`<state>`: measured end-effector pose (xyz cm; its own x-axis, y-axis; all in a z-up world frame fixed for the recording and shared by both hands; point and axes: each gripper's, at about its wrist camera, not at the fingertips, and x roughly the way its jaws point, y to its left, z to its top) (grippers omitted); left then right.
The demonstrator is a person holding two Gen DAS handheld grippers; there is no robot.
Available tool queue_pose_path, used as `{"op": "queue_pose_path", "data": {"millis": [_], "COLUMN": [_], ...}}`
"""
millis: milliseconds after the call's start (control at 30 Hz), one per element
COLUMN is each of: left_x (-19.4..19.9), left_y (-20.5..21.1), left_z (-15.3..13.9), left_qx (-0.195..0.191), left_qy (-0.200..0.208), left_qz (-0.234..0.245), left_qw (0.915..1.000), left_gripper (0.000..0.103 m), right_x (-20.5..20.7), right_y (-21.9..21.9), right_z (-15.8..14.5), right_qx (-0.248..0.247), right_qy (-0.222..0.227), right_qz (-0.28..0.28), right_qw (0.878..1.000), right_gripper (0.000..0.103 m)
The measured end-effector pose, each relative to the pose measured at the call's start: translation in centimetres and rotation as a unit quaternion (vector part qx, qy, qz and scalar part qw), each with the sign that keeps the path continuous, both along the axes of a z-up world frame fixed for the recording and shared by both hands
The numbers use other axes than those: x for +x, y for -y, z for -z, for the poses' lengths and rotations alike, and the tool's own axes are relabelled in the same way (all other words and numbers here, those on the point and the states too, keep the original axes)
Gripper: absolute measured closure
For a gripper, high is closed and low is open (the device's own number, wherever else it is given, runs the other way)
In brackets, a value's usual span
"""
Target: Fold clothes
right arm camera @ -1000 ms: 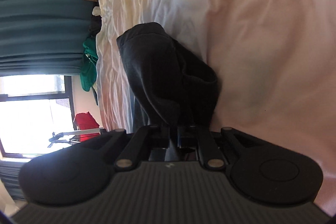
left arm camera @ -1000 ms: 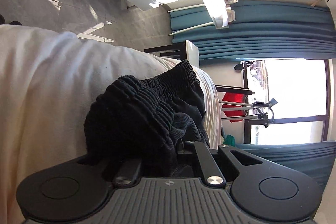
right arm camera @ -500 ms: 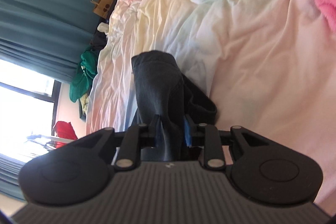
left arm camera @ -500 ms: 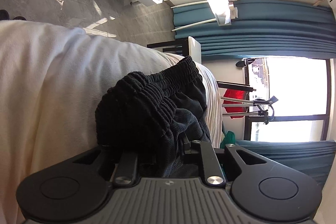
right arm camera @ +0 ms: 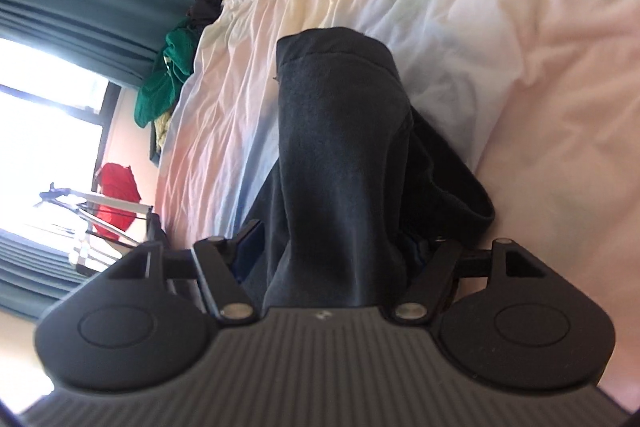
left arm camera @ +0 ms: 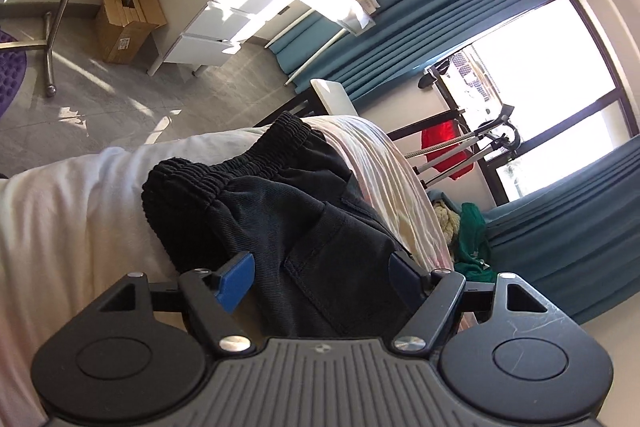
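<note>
Rumpled pale sheets (right arm camera: 460, 7) cover the bed where we work. Black shorts (left arm camera: 280, 203) lie bunched on it, long axis running away from both tools, waistband at the far end on the left. Our left gripper (left arm camera: 320, 277) and right gripper (right arm camera: 340, 247) are opening, cloth between the jaws, pads no longer pinching.

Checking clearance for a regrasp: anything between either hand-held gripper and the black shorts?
Nothing visible. The black shorts lie on the bed sheet, directly between the opening jaws of the left hand-held gripper and right hand-held gripper.
</note>
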<state>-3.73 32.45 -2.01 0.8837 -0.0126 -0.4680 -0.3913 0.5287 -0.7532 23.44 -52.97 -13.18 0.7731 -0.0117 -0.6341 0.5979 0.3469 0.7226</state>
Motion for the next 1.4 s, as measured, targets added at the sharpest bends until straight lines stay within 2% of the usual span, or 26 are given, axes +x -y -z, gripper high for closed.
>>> {"op": "queue_pose_path", "data": {"millis": [33,100,200,267,367,433,533,633,733,867,967,1067,1133,1233,1333,1400], "left_x": [0.6,2.2,5.1,7.5,11.8,14.6,17.9,20.2,21.9,23.2,23.3,23.3,23.0,22.3,21.5,21.2], "left_y": [0.8,2.7,5.5,7.1,9.4,10.9,13.1,15.0,16.5,17.8,18.2,18.7,19.2,20.6,21.5,22.0], "left_z": [-0.4,-1.2,-2.3,-2.6,-2.5,-2.0,-0.3,2.2,4.7,6.3,6.2,5.8,5.7,5.6,5.8,6.1], "left_qx": [0.005,0.019,0.063,0.085,0.105,0.113,0.122,0.128,0.126,0.123,0.132,0.156,0.179,0.232,0.268,0.284], "left_qy": [0.011,0.032,0.054,0.065,0.067,0.070,0.070,0.061,0.028,0.006,0.008,0.007,0.002,-0.008,-0.012,-0.020], "left_qz": [0.004,0.016,0.044,0.063,0.097,0.118,0.150,0.191,0.222,0.248,0.254,0.253,0.256,0.261,0.270,0.275], "left_qw": [0.9999,0.9992,0.9956,0.9923,0.9874,0.9841,0.9785,0.9713,0.9665,0.9608,0.9581,0.9547,0.9500,0.9369,0.9246,0.9184], "left_gripper": [0.028,0.028,0.026,0.025,0.025,0.025,0.025,0.025,0.026,0.026,0.027,0.026,0.026,0.026,0.026,0.026], "right_x": [1.3,4.0,8.1,11.3,16.0,18.7,21.1,21.4,21.8,20.5,18.3,16.2,15.2,13.9,13.7,14.1], "right_y": [-0.2,-0.5,-1.3,-2.4,-3.9,-5.0,-5.6,-4.4,-1.0,2.5,3.2,3.9,3.5,2.5,1.2,0.0], "right_z": [0.0,-0.6,-3.3,-6.5,-11.9,-15.9,-21.0,-22.4,-17.6,-7.0,-3.2,0.3,-0.7,-2.9,-6.3,-8.6], "right_qx": [-0.017,-0.041,-0.083,-0.116,-0.132,-0.152,-0.178,-0.219,-0.200,-0.154,-0.133,-0.115,-0.143,-0.191,-0.257,-0.294], "right_qy": [-0.013,-0.014,0.020,0.059,0.136,0.191,0.285,0.339,0.292,0.159,0.115,0.072,0.051,0.022,-0.007,-0.027], "right_qz": [-0.011,-0.028,-0.053,-0.076,-0.111,-0.134,-0.159,-0.157,-0.144,-0.125,-0.120,-0.114,-0.113,-0.125,-0.131,-0.116], "right_qw": [1.000,0.999,0.995,0.989,0.976,0.961,0.928,0.901,0.924,0.967,0.977,0.984,0.982,0.973,0.958,0.948], "right_gripper": [0.068,0.091,0.094,0.095,0.096,0.096,0.096,0.096,0.095,0.095,0.092,0.081,0.057,0.038,0.038,0.036]}}
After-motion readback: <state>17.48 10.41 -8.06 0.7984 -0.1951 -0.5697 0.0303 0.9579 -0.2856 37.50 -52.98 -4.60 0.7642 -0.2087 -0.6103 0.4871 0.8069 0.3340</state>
